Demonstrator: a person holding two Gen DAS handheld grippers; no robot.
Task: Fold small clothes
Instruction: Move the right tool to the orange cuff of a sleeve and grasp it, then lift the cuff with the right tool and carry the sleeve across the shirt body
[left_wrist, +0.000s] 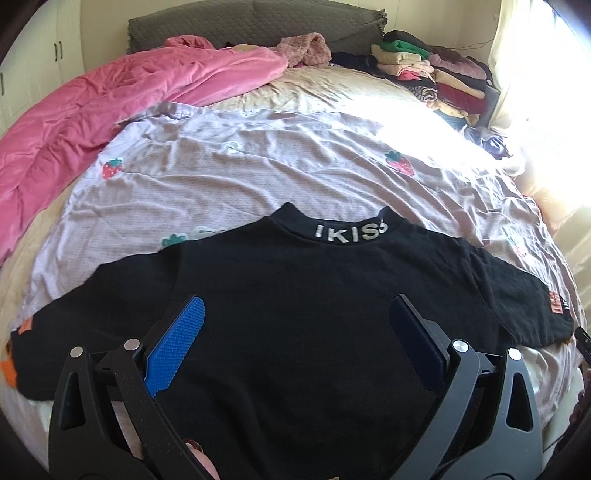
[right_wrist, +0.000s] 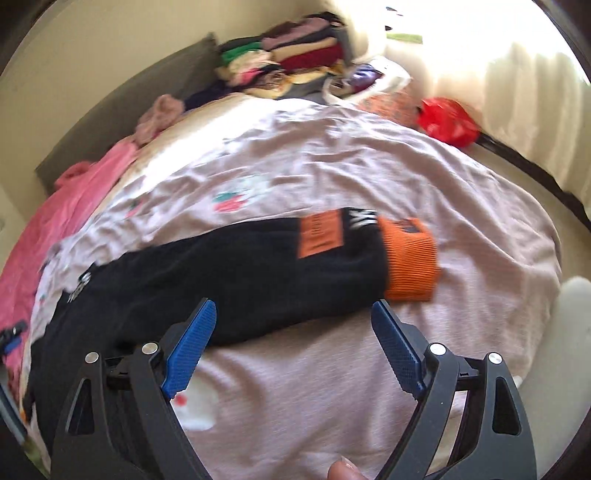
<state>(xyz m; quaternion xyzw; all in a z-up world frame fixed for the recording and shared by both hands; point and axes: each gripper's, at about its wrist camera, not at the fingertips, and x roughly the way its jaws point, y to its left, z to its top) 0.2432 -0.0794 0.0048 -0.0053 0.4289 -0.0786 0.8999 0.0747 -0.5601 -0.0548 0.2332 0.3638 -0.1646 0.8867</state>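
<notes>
Both claws spread and empty, left claw (left_wrist: 295, 306) over the body of the black knit sweater with orange cuffs (left_wrist: 314, 295) laid flat on the lilac strawberry-print sheet (left_wrist: 240, 166), right claw (right_wrist: 291, 314) by its sleeve (right_wrist: 295, 254): judged pre-fold, next pinch sleeve inward; pink quilt (left_wrist: 110, 96) and stacked clothes (left_wrist: 436, 70) clear beyond.

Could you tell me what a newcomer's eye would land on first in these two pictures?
Probably the black sweater spread flat on the strawberry-print sheet, collar lettering facing the camera. In the right wrist view its orange cuff stands out beyond the open right gripper. A pink quilt is bunched along the bed's left side.
</notes>
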